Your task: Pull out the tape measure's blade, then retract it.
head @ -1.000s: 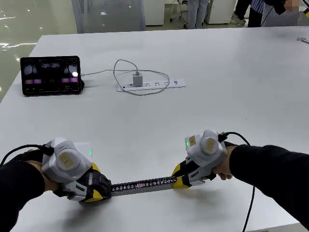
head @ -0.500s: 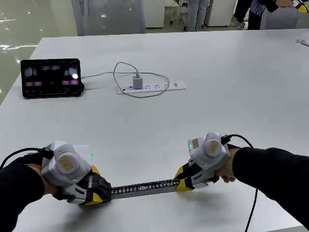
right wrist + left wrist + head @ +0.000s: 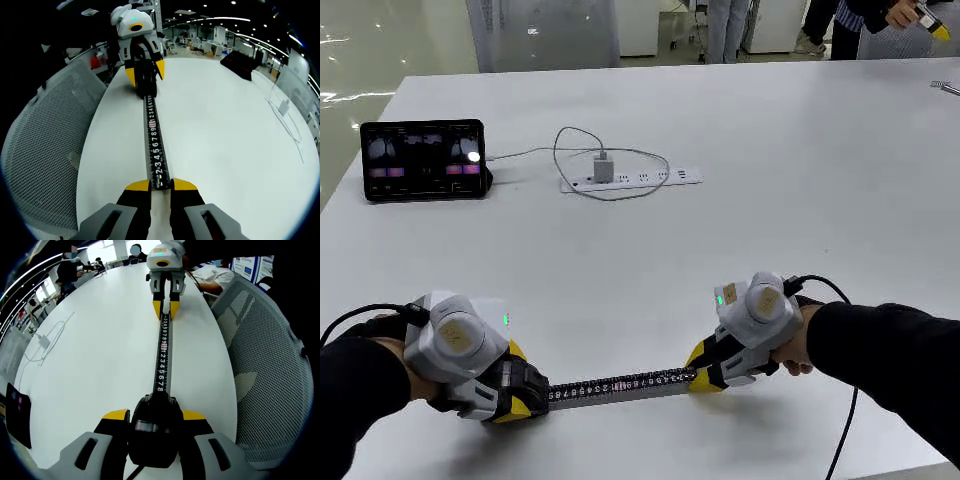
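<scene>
- White workbench (image 3: 770,150) spreads through the head view, with people (image 3: 725,25) standing beyond its far edge at 12 o'clock.
- At 7 o'clock in that view the tape measure (image 3: 532,384) sits low over the near edge. Its black case is clamped between the yellow-tipped jaws of the left gripper (image 3: 523,392), which are closed against its two sides.
- The left gripper view has the case (image 3: 152,432) at 6 o'clock, wedged between the left gripper's (image 3: 155,415) own jaws.
- From the case the blade (image 3: 620,384) runs out toward 3 o'clock, pulled partway, numbers up, lying close along the tabletop.
- Its free end is pinched by the right gripper (image 3: 702,368), jaws drawn almost together on the tip.
- The right gripper view has the blade (image 3: 154,140) stretching toward 12 o'clock from its own jaws (image 3: 160,186) to the left gripper (image 3: 144,72).
- A mesh chair (image 3: 270,365) stands just off the table's edge.
- Well apart at 10 o'clock is a lit tablet (image 3: 423,160).
- Near 12 o'clock lies a power strip (image 3: 630,177) with a charger (image 3: 604,166) plugged in and a looping cable (image 3: 570,140).
</scene>
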Demonstrator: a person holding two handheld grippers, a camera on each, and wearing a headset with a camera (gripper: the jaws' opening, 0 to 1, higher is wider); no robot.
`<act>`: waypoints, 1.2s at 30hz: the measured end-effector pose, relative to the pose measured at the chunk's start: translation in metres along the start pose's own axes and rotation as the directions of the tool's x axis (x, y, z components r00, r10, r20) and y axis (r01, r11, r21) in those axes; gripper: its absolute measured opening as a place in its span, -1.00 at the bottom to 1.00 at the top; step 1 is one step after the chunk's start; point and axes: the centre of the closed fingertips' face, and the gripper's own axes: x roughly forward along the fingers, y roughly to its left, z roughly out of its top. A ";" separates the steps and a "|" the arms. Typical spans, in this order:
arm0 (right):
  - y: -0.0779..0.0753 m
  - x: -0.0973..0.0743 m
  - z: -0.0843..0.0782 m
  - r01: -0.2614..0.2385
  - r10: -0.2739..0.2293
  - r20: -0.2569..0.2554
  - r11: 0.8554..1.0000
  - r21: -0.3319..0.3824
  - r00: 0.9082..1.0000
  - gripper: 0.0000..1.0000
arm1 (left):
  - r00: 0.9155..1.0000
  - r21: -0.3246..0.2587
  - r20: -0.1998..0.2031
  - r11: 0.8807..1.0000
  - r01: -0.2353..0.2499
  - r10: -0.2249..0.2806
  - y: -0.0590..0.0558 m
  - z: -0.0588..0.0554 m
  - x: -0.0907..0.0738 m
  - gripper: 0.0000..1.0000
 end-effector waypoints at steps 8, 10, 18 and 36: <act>-0.001 -0.001 -0.002 0.003 -0.003 -0.004 1.000 0.000 1.000 -0.80 | 1.000 0.000 -0.001 1.000 -0.001 0.001 0.001 0.000 0.000 -0.34; -0.001 -0.002 -0.003 0.004 -0.004 -0.005 1.000 0.000 1.000 -0.80 | 1.000 0.000 -0.001 1.000 -0.001 0.001 0.001 0.000 0.000 -0.34; -0.001 -0.005 -0.006 0.006 -0.006 -0.009 1.000 0.003 1.000 -0.80 | 1.000 0.001 -0.001 1.000 -0.001 0.001 0.001 -0.001 0.000 -0.34; -0.004 -0.010 -0.013 0.008 -0.008 -0.017 1.000 0.011 1.000 -0.80 | 1.000 0.001 -0.001 1.000 -0.003 0.003 0.000 0.000 -0.001 -0.34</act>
